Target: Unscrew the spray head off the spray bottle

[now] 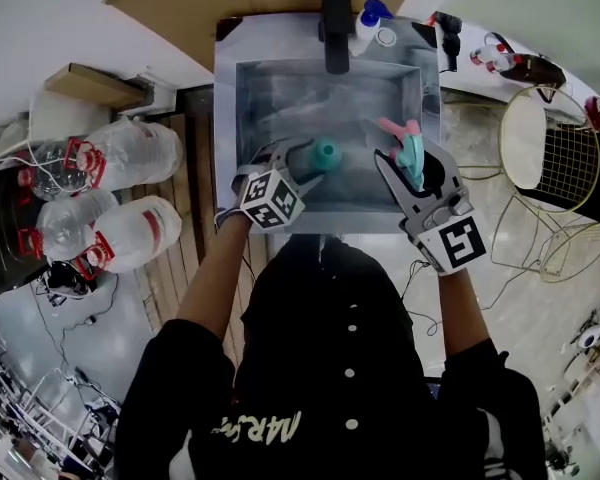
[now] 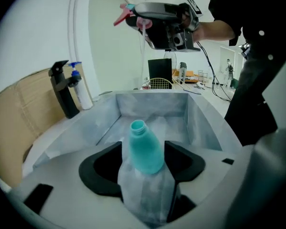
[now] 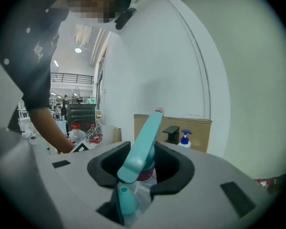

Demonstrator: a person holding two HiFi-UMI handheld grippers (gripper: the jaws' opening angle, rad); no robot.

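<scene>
Left of the sink [image 1: 242,108]: at least three clear water jugs [image 1: 130,148] with red handles, lying on their sides; contents not readable

Left gripper [image 1: 302,160]: jaws closed on the clear body of the spray bottle [image 2: 144,151], one pad on each side. Bottle is held over the sink's front edge. Its long axis runs along the jaws, and the open teal neck points away from the gripper toward the sink's back wall. Fill level not readable

Back edge of sink: one black faucet [image 1: 335,28], with one white pump bottle [image 1: 368,23] with a blue top just to its right

Right gripper [image 1: 412,168]: jaws clamped on the spray head [image 3: 142,144] at its pink collar. Head is over the sink's front right corner, apart from the bottle. Teal body is tilted, pink tip uppermost, thin dip tube hanging down

Count: one bottle, one spray head, separated
</scene>
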